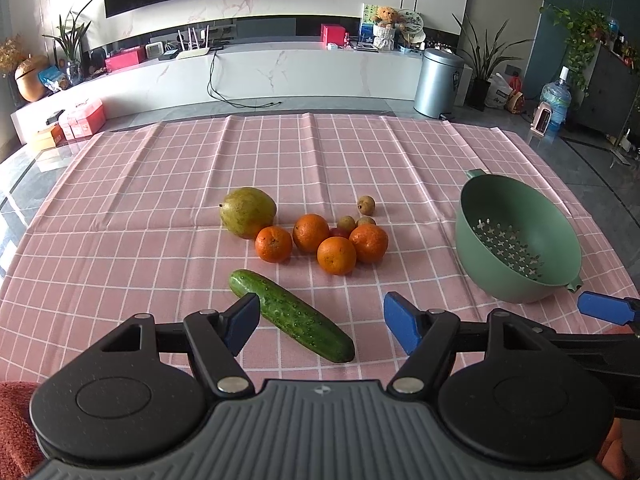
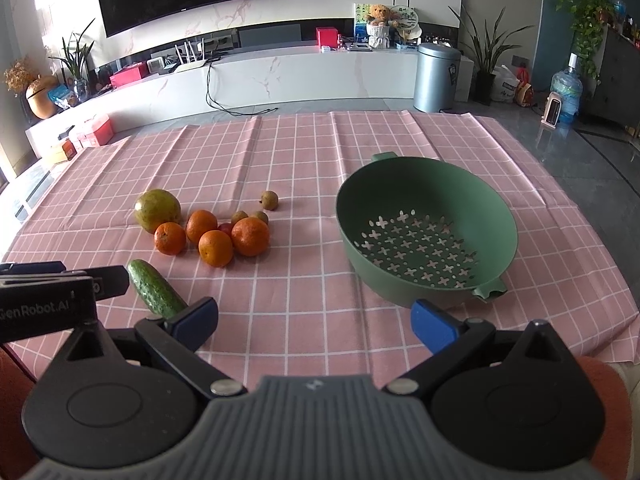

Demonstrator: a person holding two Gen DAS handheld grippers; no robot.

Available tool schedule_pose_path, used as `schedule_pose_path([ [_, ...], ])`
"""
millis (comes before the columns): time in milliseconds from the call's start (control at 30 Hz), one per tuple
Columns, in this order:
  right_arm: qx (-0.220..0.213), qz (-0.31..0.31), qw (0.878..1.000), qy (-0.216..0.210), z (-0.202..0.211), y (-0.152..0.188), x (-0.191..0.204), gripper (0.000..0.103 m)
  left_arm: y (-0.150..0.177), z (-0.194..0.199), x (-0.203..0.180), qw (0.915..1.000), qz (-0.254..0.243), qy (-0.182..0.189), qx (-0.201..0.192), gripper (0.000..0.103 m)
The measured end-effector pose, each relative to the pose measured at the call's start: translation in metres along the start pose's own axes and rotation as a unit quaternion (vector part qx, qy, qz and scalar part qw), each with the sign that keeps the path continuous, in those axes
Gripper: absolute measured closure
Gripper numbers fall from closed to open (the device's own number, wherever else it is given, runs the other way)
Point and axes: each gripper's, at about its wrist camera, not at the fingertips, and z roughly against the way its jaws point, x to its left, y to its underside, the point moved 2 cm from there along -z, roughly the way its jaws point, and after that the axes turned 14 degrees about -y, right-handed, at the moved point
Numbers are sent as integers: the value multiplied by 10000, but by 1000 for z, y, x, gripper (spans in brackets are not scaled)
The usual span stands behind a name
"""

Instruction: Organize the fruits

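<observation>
A green-yellow mango, several oranges, a few small brown longans and a small red fruit lie clustered mid-table. A cucumber lies nearer, between the jaws of my open, empty left gripper, which hovers above it. An empty green colander stands at the right. In the right wrist view my right gripper is open and empty, just in front of the colander, with the fruit cluster and cucumber to its left.
A pink checked cloth covers the table. Beyond the far edge lie the floor, a white TV bench, a metal bin and plants. The left gripper's body shows at the right wrist view's left edge.
</observation>
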Motion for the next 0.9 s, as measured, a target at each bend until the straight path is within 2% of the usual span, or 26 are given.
schedule_pose_path([
  [267,119,-7,9999,51,-2,0,-1,4,1,-1,-1,10000,6,-2,16,20],
  [467,61,28,10000,0,-6,-1,0,4,-1,-5,-2,10000,27,11,64,20],
  [567,-139,73,9998,-119,-8,-1,1,4,-7,-10,5,9998,150,99,117,20],
  [700,-218,441,9986,-197,-18,-7,8,5,-17,-21,13,9990,304,226,222,31],
  [733,-246,559,9979,-220,-22,-9,11,7,-19,-24,15,9987,343,263,267,32],
  [767,-240,634,9973,-273,-25,-11,14,15,-21,-29,18,9982,399,304,326,33],
  [900,-115,591,9948,-826,-48,-16,22,27,-22,-53,28,9938,721,408,746,41],
])
